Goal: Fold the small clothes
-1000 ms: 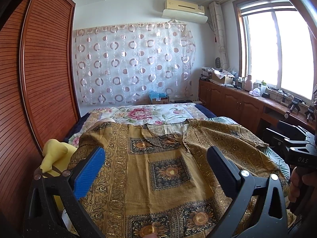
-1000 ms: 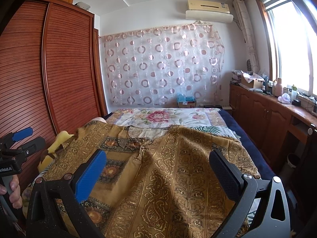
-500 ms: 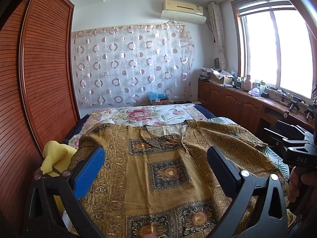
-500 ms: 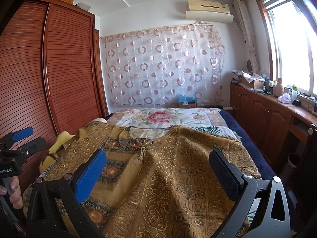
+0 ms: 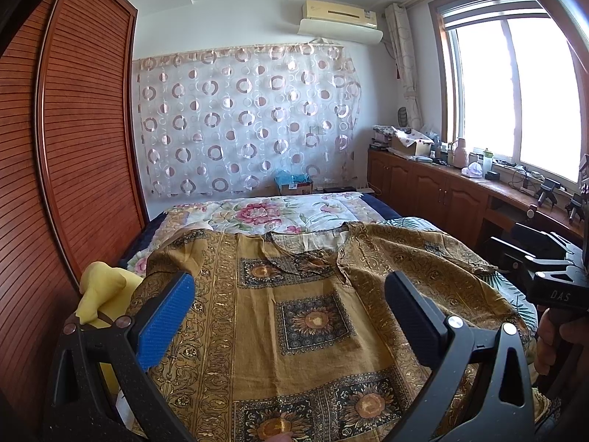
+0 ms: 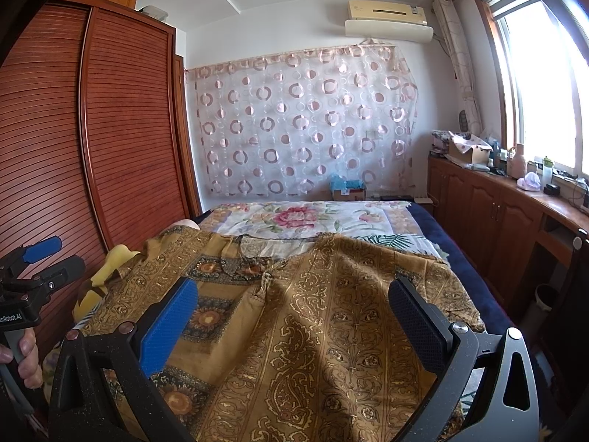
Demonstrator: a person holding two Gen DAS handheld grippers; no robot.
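Two views, both over the bed. Left wrist view: left tool (image 5: 289, 304), black frame w/ one blue pad and one black pad, is spread wide, nothing between the pads, hovering above the ochre-gold patterned shirt w/ dark sunflower squares (image 5: 316, 316). Shirt lies spread flat, front up, neckline toward the far end, covering the near part of the floral bedspread (image 5: 279, 213). Yellow soft item (image 5: 101, 287) sits just beside the shirt's left edge, next to the slatted wooden wardrobe (image 5: 84, 147). Right tool (image 5: 545, 258) shows at the right edge, held by a hand (image 5: 552, 335); its fingers aren't clear from here.

Right wrist view: right tool (image 6: 292, 307) also spread wide, empty, above the shirt's (image 6: 331, 313) right half w/ paisley borders. Left tool (image 6: 40, 254) visible at far left, apart from the cloth, gripped by a hand (image 6: 22, 353). Wooden counter (image 6: 533, 195) under the window runs along the right.
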